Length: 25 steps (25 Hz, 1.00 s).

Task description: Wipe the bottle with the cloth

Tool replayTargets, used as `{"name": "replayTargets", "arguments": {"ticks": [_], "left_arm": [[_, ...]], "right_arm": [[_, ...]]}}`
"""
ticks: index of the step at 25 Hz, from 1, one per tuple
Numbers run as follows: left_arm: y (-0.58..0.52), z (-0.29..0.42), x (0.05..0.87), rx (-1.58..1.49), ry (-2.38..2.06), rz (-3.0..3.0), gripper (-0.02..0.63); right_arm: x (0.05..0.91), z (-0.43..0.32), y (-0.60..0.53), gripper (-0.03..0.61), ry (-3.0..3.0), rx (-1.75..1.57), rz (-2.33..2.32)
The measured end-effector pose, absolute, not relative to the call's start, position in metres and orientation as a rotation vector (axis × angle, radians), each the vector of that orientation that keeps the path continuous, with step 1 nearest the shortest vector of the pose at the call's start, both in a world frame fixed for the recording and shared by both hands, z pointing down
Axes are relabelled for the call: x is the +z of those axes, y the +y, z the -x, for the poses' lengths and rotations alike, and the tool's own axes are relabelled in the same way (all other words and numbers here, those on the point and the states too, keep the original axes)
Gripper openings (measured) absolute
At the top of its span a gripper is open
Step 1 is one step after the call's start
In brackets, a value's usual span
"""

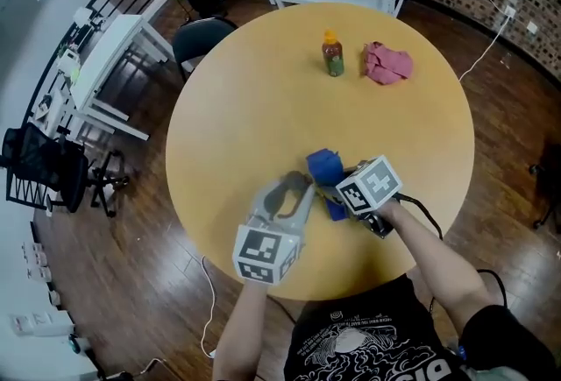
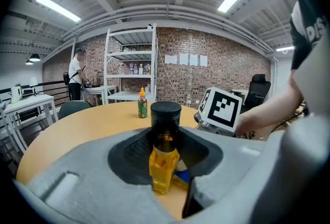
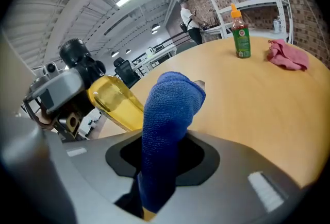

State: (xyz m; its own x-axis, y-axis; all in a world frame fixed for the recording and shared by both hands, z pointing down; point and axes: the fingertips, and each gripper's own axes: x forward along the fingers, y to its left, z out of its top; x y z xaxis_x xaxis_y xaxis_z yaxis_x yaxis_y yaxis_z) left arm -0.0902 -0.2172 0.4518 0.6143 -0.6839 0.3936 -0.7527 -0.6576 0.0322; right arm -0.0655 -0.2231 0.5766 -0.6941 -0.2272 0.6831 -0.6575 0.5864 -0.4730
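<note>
Left gripper view shows the left gripper's (image 2: 166,148) jaws clamped on an amber-yellow clear plastic bottle with a black cap (image 2: 164,164), which the head view hides. Right gripper view shows the right gripper's (image 3: 164,158) jaws pinching a blue terry cloth (image 3: 169,115) just beside it. Both forearms reach over the round wooden tabletop's (image 1: 237,108) near edge, grippers angled downward; far across stand a green sauce bottle (image 1: 332,57) and a crumpled pink cloth (image 1: 387,63)
</note>
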Motion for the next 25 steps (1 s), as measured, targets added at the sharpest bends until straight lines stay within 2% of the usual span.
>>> {"name": "replayTargets", "arguments": {"ticks": [6,15,25], "left_arm": [[-0.213,0.089,0.454,0.528,-1.173,-2.65,0.143],[-0.214,0.089,0.45,0.544,-1.1,-2.671,0.143],[-0.214,0.085,0.451,0.554,-1.087,-2.664,0.143]], "right_arm": [[0.582,0.058,-0.221,0.135,-2.238,1.006,-0.753],[0.466,0.062,-0.189,0.135,-2.634,0.382,-0.728],[0.45,0.072,-0.142,0.136,-2.776,0.2,-0.493]]}}
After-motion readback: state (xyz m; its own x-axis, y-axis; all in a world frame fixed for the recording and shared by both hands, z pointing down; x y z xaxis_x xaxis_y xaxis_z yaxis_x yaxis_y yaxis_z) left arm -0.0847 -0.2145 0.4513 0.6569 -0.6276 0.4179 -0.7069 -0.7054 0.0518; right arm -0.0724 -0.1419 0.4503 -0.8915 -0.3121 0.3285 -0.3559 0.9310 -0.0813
